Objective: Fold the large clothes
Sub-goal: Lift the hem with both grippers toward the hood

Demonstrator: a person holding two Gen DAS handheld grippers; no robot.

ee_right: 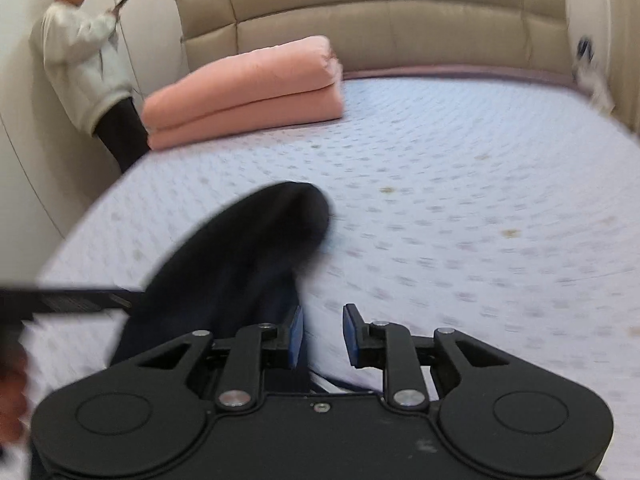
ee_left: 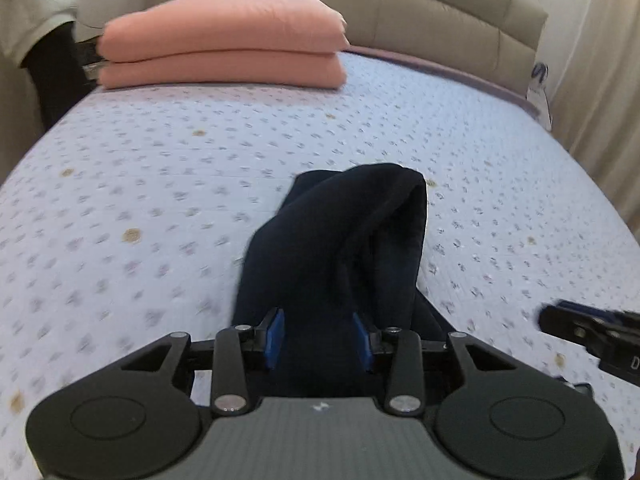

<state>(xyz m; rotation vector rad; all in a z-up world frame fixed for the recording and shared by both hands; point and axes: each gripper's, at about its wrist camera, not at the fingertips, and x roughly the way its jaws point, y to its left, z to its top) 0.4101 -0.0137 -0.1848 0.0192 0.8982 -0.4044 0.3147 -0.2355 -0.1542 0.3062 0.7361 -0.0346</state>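
Only your right wrist view is showing a standing person (ee_right: pixel 86 64) by the bed's far-left corner | your left gripper (ee_left: pixel 319 338) is pinching the dark garment (ee_left: pixel 344 240), which is rising over the bedspread (ee_left: pixel 160 184) near its front edge | your right gripper (ee_right: pixel 322 336) is spreading its fingers, holding nothing, beside the garment (ee_right: pixel 248 248)

A home bedroom: a quilted bed (ee_left: pixel 200 152) with a padded headboard (ee_right: pixel 400 20) and a folded pink duvet (ee_left: pixel 224 40).

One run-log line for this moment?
left gripper: shut on dark garment | right gripper: open, beside it | bedspread: pink quilt folded
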